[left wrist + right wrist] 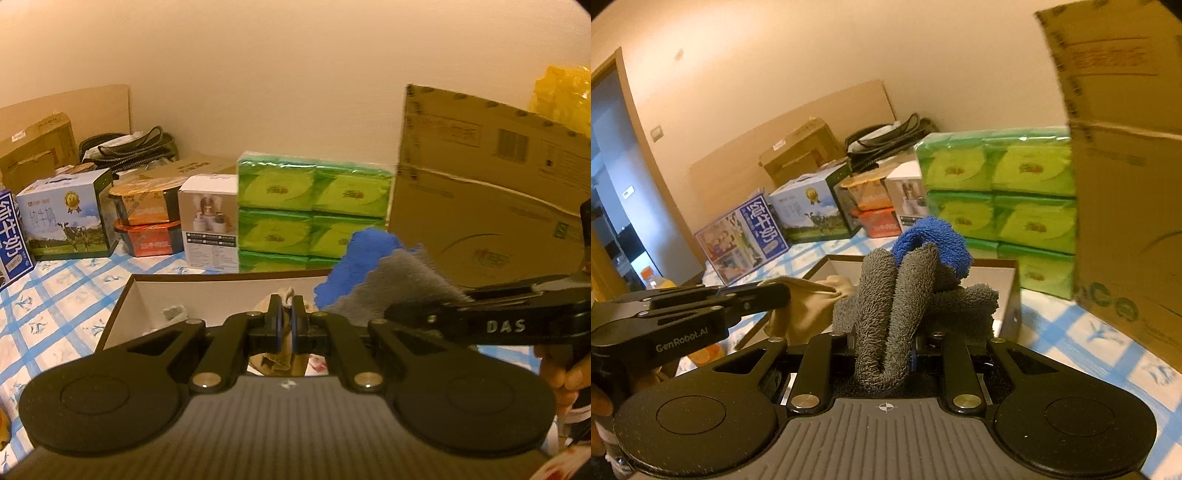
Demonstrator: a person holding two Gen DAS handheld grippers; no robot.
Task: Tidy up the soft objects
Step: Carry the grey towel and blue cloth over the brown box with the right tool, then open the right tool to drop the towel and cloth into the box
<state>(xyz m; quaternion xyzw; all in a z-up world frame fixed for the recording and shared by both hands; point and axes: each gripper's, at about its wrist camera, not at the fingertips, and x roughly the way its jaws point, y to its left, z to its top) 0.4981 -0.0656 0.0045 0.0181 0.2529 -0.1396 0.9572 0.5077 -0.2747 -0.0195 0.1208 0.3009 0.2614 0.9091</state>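
My left gripper (287, 308) is shut on a beige cloth (279, 360), held over the open white-lined box (155, 291). In the right wrist view that gripper (786, 293) comes in from the left with the beige cloth (805, 306) hanging from it. My right gripper (884, 332) is shut on a grey and blue fluffy towel (897, 291), bunched up between its fingers above the box (1008, 280). In the left wrist view the right gripper (395, 314) enters from the right, holding the towel (391, 273).
Stacked green tissue packs (314, 210) stand behind the box. A large cardboard carton (491, 192) stands at the right. Milk cartons (62, 218), snack tins (147, 221) and a white product box (210, 221) line the back left. The table has a blue checked cloth (55, 306).
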